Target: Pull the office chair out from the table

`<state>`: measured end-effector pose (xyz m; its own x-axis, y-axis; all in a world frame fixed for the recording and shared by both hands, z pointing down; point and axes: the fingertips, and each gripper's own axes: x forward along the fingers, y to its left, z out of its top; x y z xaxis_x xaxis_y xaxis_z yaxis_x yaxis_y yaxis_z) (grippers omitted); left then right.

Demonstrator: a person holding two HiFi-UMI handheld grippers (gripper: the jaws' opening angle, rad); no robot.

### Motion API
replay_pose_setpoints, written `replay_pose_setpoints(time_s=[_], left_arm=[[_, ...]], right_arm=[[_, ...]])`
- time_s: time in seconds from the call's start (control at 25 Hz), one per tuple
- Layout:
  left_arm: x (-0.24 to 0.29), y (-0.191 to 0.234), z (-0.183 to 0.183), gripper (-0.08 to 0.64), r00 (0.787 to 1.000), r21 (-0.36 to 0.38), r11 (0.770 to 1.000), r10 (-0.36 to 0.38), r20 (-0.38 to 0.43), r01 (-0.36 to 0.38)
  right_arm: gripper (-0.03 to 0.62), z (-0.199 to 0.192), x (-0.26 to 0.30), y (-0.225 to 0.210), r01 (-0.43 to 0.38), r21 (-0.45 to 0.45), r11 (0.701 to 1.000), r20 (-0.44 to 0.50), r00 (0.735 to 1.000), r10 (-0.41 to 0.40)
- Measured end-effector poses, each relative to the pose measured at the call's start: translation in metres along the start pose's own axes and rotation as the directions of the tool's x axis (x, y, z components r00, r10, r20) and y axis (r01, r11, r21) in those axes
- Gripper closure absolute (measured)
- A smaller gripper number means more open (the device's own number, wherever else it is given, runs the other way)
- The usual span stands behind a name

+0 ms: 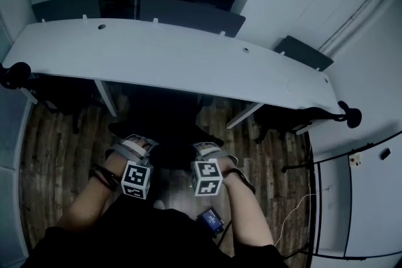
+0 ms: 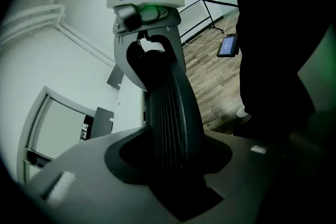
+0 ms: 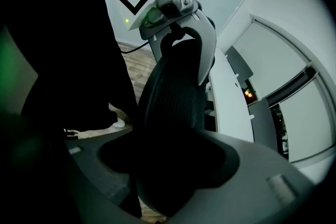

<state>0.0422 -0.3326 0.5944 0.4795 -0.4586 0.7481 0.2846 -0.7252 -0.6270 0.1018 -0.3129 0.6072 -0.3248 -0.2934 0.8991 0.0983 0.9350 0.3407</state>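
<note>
Wood floor [image 1: 56, 154] runs beneath the white tabletop [image 1: 188, 63]. Fingers of the left gripper [image 1: 138, 144] and right gripper [image 1: 207, 150] clamp the backrest of the office chair [image 2: 170, 113].

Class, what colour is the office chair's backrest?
Black mesh backrest, best seen in the left gripper view.

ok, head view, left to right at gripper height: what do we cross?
left gripper → office chair → right gripper → white wall panel
</note>
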Motion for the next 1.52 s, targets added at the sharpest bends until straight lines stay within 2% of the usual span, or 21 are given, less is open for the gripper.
replay_pose_setpoints(time_s=[0.28, 0.44, 0.72, 1.12, 1.52], left_arm=[[-0.032, -0.041, 0.031, 0.371, 1.000, -0.015, 1.000, 0.020, -0.019, -0.020], [-0.045, -0.068, 0.049, 0.374, 0.998, -0.007, 0.999, 0.053, -0.030, -0.053], [-0.073, -0.106, 0.057, 0.379, 1.000, -0.009, 1.000, 0.013, -0.024, -0.013], [-0.115, -0.164, 0.072, 0.377, 0.999, 0.028, 0.999, 0.036, -0.012, -0.036], [-0.162, -0.226, 0.104, 0.379, 0.999, 0.060, 0.998, 0.026, 0.024, -0.027]], right_arm=[[0.311, 0.021, -0.026, 0.058, -0.023, -0.015, 1.000, 0.046, 0.999, 0.024], [0.313, 0.024, -0.033, 0.092, 0.004, -0.033, 0.999, 0.047, 0.999, -0.003], [0.316, 0.046, -0.038, 0.131, -0.004, -0.025, 1.000, 0.025, 1.000, 0.005], [0.311, 0.080, -0.046, 0.195, 0.023, 0.008, 1.000, -0.031, 0.999, -0.022], [0.310, 0.113, -0.070, 0.272, 0.062, 0.067, 0.996, -0.031, 0.998, -0.060]])
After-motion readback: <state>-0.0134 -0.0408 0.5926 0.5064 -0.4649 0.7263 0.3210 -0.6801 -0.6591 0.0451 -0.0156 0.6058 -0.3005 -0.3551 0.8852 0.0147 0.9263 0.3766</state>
